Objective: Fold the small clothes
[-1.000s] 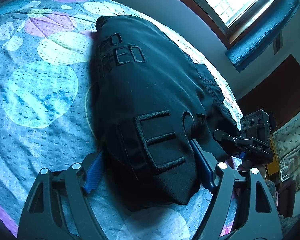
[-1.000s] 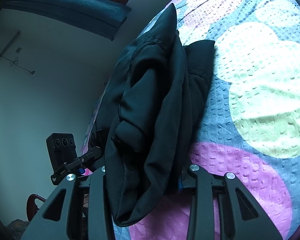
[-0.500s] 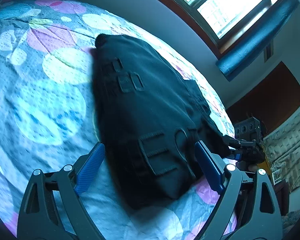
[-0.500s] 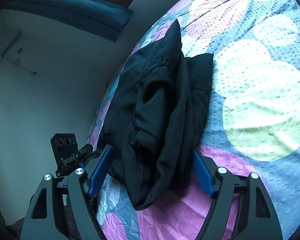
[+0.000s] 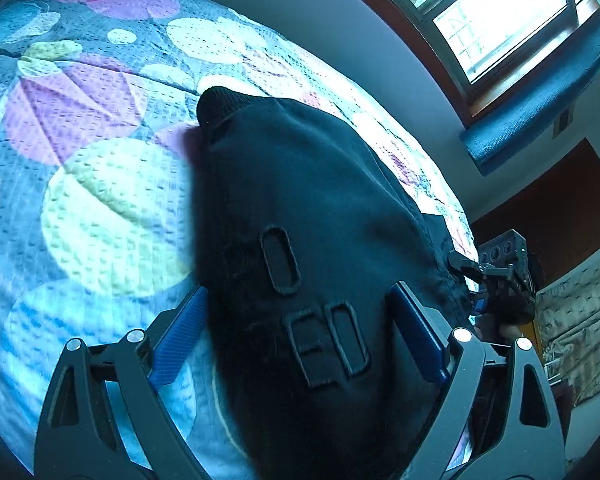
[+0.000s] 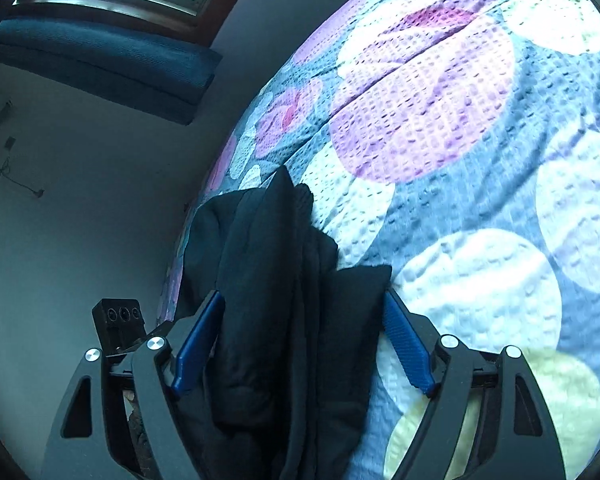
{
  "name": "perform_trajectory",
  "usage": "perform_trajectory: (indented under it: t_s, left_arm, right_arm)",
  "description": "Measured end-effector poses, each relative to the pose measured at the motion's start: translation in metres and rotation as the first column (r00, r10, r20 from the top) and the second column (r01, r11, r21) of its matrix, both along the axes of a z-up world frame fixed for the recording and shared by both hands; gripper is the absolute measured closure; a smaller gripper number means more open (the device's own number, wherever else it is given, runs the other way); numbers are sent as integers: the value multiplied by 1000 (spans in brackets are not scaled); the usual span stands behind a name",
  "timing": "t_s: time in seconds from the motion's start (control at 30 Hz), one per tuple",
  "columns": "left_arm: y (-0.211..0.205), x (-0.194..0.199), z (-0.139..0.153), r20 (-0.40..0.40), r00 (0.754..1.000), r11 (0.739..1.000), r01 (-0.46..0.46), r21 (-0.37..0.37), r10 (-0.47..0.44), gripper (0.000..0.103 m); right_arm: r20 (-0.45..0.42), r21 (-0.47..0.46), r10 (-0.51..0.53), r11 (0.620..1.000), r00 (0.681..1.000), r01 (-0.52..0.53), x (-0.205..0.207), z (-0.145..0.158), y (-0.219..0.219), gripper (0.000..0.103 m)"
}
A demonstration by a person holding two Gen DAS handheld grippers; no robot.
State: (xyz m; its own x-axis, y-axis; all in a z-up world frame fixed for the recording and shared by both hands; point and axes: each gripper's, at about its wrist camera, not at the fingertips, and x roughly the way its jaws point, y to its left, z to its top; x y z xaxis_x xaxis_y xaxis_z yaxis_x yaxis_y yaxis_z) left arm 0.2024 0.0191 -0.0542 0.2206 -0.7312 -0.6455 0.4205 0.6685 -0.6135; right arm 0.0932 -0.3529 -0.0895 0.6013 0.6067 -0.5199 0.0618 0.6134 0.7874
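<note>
The folded black garment (image 5: 312,248) lies on the patterned bed (image 5: 112,200), straddled by the spread, released left gripper (image 5: 300,336) and the opening right gripper (image 6: 304,340), seemingly touching neither, probably to square the bundle.

Dim bluish fisheye views, window (image 5: 496,20) glare blown white, edges warped and softly blurred.

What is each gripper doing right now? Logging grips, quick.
Left gripper: jaws open, straddling the folded black embroidered garment, not pinching it.
Right gripper: jaws opening, garment between them, not gripped.
</note>
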Motion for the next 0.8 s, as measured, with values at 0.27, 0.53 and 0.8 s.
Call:
perform_trajectory:
  t_s: [0.27, 0.53, 0.8]
  left_arm:
    - [-7, 7, -13, -42, 999, 1000, 13, -19, -14, 16]
    - [-11, 4, -12, -1, 1000, 1000, 23, -2, -23, 16]
    - [-12, 3, -12, 23, 999, 1000, 24, -2, -24, 15]
  right_arm:
    - [13, -63, 23, 998, 1000, -23, 3, -5, 5, 51]
    - [51, -17, 19, 1000, 999, -18, -5, -14, -4, 57]
    - [84, -7, 14, 1000, 996, -14, -10, -17, -6, 59]
